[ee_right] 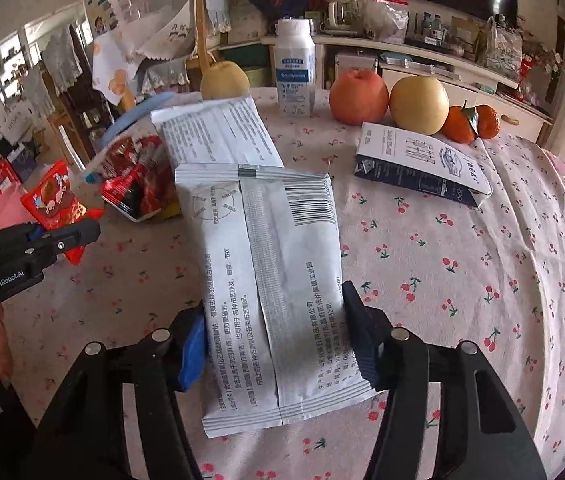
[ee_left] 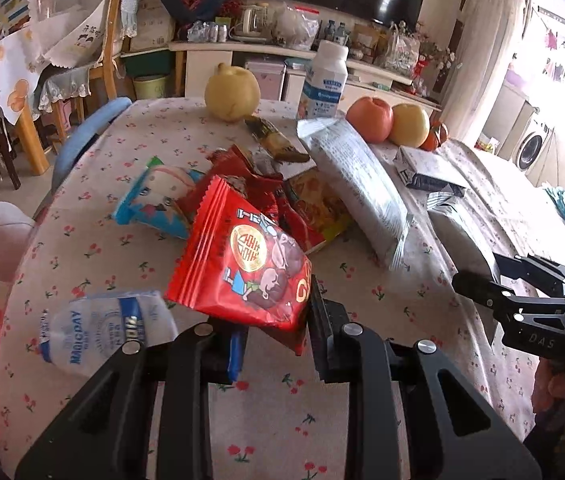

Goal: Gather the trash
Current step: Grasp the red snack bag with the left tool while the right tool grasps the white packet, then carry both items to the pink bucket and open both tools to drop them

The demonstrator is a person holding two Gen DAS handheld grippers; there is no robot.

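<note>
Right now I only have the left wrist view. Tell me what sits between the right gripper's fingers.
Observer: A white pack, barcode side up, spans the right gripper; both pads press its long edges.
Operator: Good. My left gripper has the red packet. Count the tangerines behind the carton.
Observer: Two tangerines, side by side, just right of the yellow fruit.

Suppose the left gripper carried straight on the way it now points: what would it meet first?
Probably the pile of snack wrappers on the tablecloth just beyond the red packet that the left gripper holds; depth is uncertain in this fisheye view.
</note>
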